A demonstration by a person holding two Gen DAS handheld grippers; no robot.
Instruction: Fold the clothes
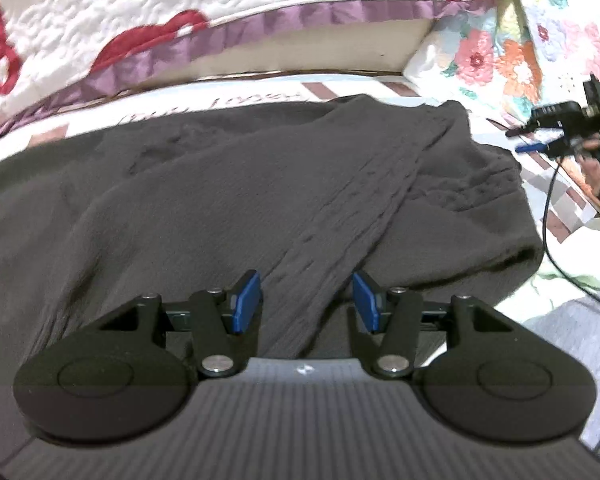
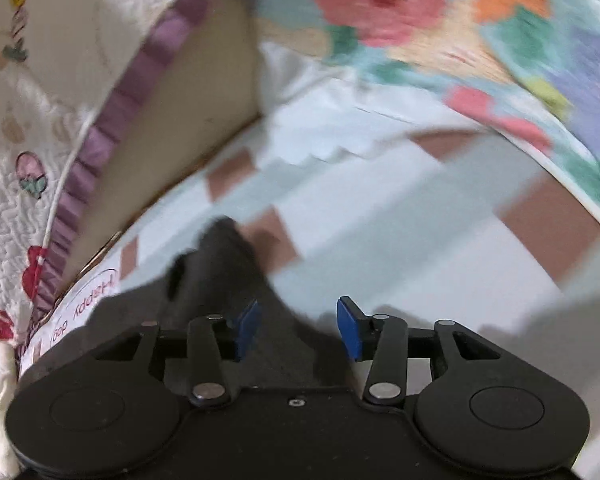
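A dark grey garment lies spread and partly folded over itself on the bed sheet. My left gripper is open just above its near edge, with a ridge of the cloth between the blue pads. My right gripper is open over the garment's far right corner, which pokes out onto the sheet. The right gripper also shows in the left wrist view at the far right, beyond the garment's edge.
A white quilt with red prints and purple trim hangs behind the bed. A floral quilt lies at the right and fills the top of the right wrist view. A black cable trails by the garment's right edge.
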